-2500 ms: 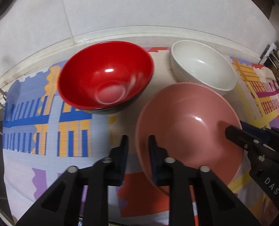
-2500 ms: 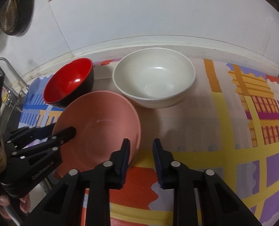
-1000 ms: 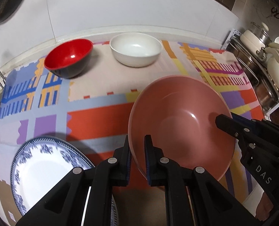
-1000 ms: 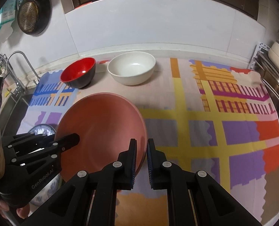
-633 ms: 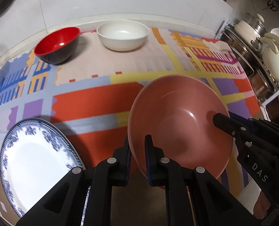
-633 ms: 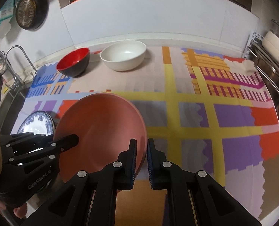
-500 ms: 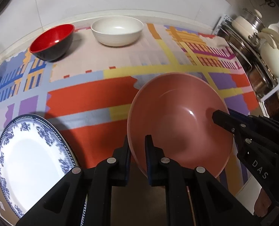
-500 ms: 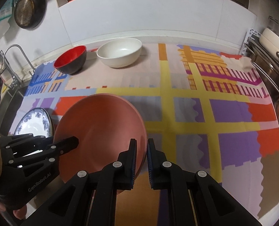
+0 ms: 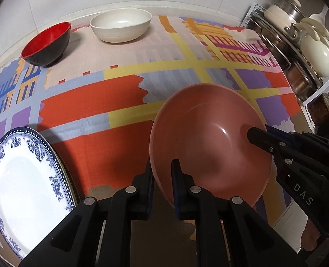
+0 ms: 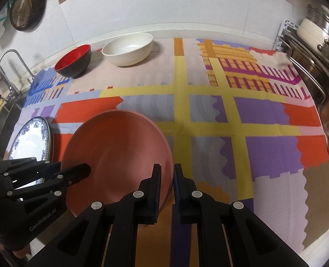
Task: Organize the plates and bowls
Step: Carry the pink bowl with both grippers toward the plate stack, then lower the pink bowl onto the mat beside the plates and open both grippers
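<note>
A wide pink bowl [image 9: 209, 138] [image 10: 117, 153] hangs above the patterned cloth, held from both sides. My left gripper [image 9: 162, 171] is shut on its left rim; my right gripper [image 10: 167, 173] is shut on its right rim. Each gripper shows in the other's view, at the bowl's opposite edge. A blue-and-white plate [image 9: 29, 180] [image 10: 31, 138] lies at the near left. Far back stand a red bowl with a black outside [image 9: 46, 42] [image 10: 74, 61] and a cream bowl [image 9: 121, 27] [image 10: 129, 51], side by side near the wall.
A colourful cloth [image 10: 242, 122] covers the counter. Pots and a white kettle [image 9: 315, 51] sit on a metal rack at the right edge. A faucet and sink [image 10: 6, 66] lie at the far left. A pan [image 10: 22, 15] hangs on the wall.
Both grippers have carried the pink bowl back from the far bowls toward the near edge and a little lower. The blue-and-white plate has come more fully into view at the left.
</note>
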`<state>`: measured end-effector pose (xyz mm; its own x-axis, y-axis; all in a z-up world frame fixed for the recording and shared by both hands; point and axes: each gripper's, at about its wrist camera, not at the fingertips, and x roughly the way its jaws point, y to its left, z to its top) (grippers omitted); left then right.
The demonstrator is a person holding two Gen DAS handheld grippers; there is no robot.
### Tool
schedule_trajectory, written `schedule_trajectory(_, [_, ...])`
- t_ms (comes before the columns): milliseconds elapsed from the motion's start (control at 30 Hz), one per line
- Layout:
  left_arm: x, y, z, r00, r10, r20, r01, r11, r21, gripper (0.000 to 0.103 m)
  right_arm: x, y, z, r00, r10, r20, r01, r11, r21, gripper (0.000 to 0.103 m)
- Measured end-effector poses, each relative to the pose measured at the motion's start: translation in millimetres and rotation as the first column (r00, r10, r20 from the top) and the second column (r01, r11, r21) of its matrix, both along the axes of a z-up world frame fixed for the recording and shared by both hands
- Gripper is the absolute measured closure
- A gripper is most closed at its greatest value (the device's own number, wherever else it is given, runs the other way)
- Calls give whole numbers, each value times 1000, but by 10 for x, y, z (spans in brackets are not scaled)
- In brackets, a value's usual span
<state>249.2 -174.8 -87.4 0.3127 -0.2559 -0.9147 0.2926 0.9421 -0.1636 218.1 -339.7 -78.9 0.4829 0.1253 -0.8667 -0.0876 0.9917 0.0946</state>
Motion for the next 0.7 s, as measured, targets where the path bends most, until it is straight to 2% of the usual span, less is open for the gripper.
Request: schedule_trajectory(700, [26,-25,-70,1000,4,-18,-4,1000,2,87,21,-4,-66,1000,-3,-27,3,1000,2,90])
